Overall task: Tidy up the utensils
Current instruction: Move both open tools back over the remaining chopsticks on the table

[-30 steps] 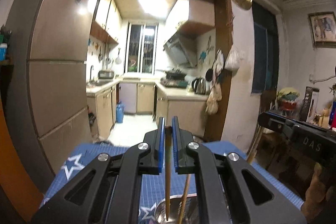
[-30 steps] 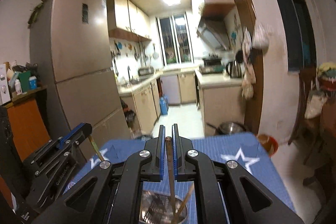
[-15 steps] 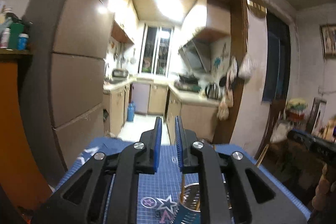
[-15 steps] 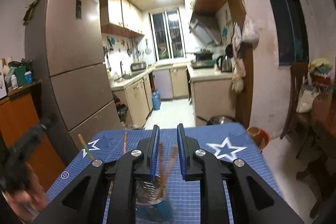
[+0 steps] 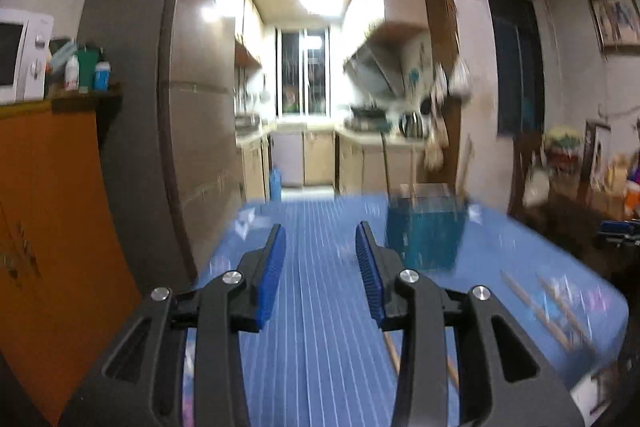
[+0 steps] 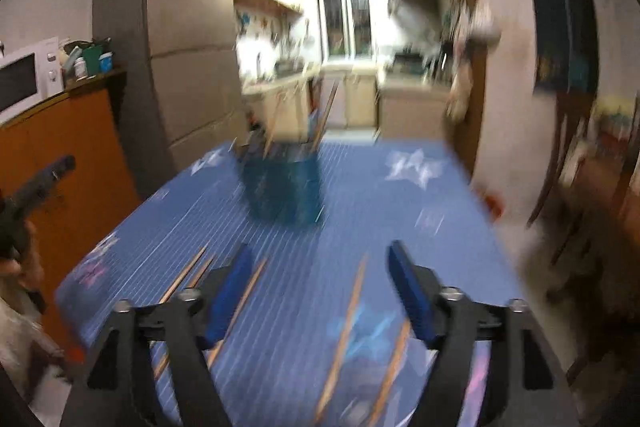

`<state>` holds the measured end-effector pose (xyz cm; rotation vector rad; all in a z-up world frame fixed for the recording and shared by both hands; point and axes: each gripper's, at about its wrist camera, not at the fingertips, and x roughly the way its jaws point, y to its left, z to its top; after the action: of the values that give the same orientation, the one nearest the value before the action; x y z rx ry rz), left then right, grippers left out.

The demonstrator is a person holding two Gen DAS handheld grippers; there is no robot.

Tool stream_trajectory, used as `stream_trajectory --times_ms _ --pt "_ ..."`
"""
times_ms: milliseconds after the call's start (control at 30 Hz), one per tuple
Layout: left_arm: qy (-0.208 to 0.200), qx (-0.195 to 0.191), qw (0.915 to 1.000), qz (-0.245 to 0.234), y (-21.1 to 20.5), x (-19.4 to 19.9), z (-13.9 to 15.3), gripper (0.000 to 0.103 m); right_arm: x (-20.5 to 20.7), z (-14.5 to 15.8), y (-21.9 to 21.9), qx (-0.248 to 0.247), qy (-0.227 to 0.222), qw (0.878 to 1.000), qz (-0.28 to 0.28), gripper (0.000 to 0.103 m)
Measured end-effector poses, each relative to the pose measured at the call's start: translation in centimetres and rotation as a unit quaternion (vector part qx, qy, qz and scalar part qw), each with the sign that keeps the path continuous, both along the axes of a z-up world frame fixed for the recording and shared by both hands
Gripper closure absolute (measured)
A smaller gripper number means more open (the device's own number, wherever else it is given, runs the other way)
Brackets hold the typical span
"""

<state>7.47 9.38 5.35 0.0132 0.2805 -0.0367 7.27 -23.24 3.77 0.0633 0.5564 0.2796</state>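
Note:
A blue-sided metal cup [image 6: 284,183] stands on the blue star-patterned mat [image 6: 360,195], with wooden chopsticks [image 6: 326,115] sticking out of it. In the left wrist view the cup [image 5: 426,231] is ahead and to the right. Several loose chopsticks [image 6: 348,315] lie on the mat near and under my right gripper [image 6: 319,251], whose jaws are opening with nothing held between them. My left gripper [image 5: 321,231] is also opening and empty, over bare mat, with loose chopsticks [image 5: 536,307] to its right. Both views are motion-blurred.
A tall fridge [image 5: 168,107] and an orange cabinet [image 5: 48,207] with a microwave [image 5: 20,55] stand left of the table. The kitchen doorway lies beyond the far edge. A dark chair [image 6: 568,155] and clutter sit to the right. A hand holds the left gripper [image 6: 36,183] at the left.
Both grippers were shut on chopsticks over the cup, let them go into it, then pulled back and sank toward the near part of the mat with jaws spreading.

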Motion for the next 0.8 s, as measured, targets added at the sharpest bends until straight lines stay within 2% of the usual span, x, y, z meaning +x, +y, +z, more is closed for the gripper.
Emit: stream_trajectory --times_ms 67,133,367,433,467,567,667,800 --pt "0.023 0.003 0.9997 -0.005 -0.1 -1.6 -2.0 0.068 -1.4 -2.4 0.1 0.031 0.040 0.999 0.004 0.029" --pt "0.049 0.000 0.9986 -0.020 -0.4 -3.2 -4.2 0.068 -3.2 -4.4 0.0 0.059 0.059 0.996 -0.010 0.029" --pt "0.084 0.020 0.9952 -0.045 -2.0 -6.4 -8.6 0.068 -7.5 -9.9 -1.5 0.125 0.086 0.984 -0.090 0.029" --pt "0.098 0.016 0.9940 -0.045 -2.2 -6.8 -10.0 0.068 -8.2 -11.3 -1.1 0.116 0.110 0.984 -0.080 0.029" --pt "0.103 0.015 0.9934 -0.047 -2.4 -7.1 -10.6 0.068 -8.9 -11.7 -0.4 0.105 0.108 0.986 -0.068 0.029" --pt "0.113 0.027 0.9919 -0.052 -3.2 -7.7 -12.2 0.068 -11.0 -11.3 2.2 0.027 0.066 0.997 -0.042 0.029" --pt "0.111 0.045 0.9910 -0.060 -4.2 -8.3 -12.9 0.068 -12.6 -11.5 4.7 -0.029 0.037 0.999 -0.011 0.032" --pt "0.111 0.053 0.9907 -0.059 -4.2 -8.3 -13.5 0.069 -13.7 -12.2 6.4 -0.044 0.025 0.998 0.022 0.050"
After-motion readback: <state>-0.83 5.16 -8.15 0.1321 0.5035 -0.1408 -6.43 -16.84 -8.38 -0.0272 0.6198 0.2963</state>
